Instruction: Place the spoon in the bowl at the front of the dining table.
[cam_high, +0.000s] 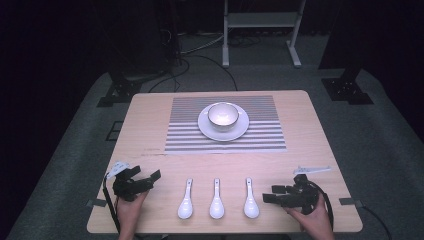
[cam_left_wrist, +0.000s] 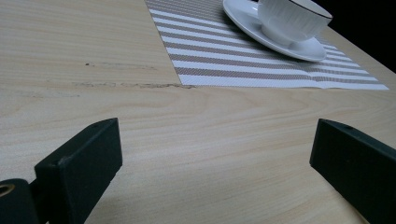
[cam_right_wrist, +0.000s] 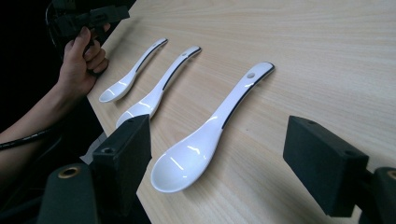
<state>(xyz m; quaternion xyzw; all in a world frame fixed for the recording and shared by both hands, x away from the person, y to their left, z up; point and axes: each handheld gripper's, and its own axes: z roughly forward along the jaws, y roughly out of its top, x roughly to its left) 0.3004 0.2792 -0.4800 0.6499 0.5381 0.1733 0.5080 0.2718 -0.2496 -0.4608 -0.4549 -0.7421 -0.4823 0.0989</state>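
Note:
Three white spoons lie side by side near the table's front edge: the left spoon (cam_high: 185, 200) (cam_right_wrist: 133, 74), the middle spoon (cam_high: 216, 199) (cam_right_wrist: 159, 91) and the right spoon (cam_high: 250, 197) (cam_right_wrist: 205, 140). A white bowl (cam_high: 223, 115) (cam_left_wrist: 292, 18) stands on a white saucer (cam_high: 202, 126) (cam_left_wrist: 247, 16) on a striped placemat (cam_high: 185, 130) (cam_left_wrist: 224, 60). Left of the spoons my left gripper (cam_high: 147, 173) (cam_left_wrist: 215, 140) is open, with bare wood between its jaws. Just right of the right spoon, my right gripper (cam_high: 271, 194) (cam_right_wrist: 219, 135) is open and faces that spoon without touching it.
The wooden table (cam_high: 300, 130) stands on grey carpet. A white metal frame (cam_high: 260, 20) and black stand bases (cam_high: 115, 92) (cam_high: 347, 90) sit behind it, with cables on the floor. The other hand (cam_right_wrist: 84, 65) holding the left gripper appears beyond the spoons in the right gripper view.

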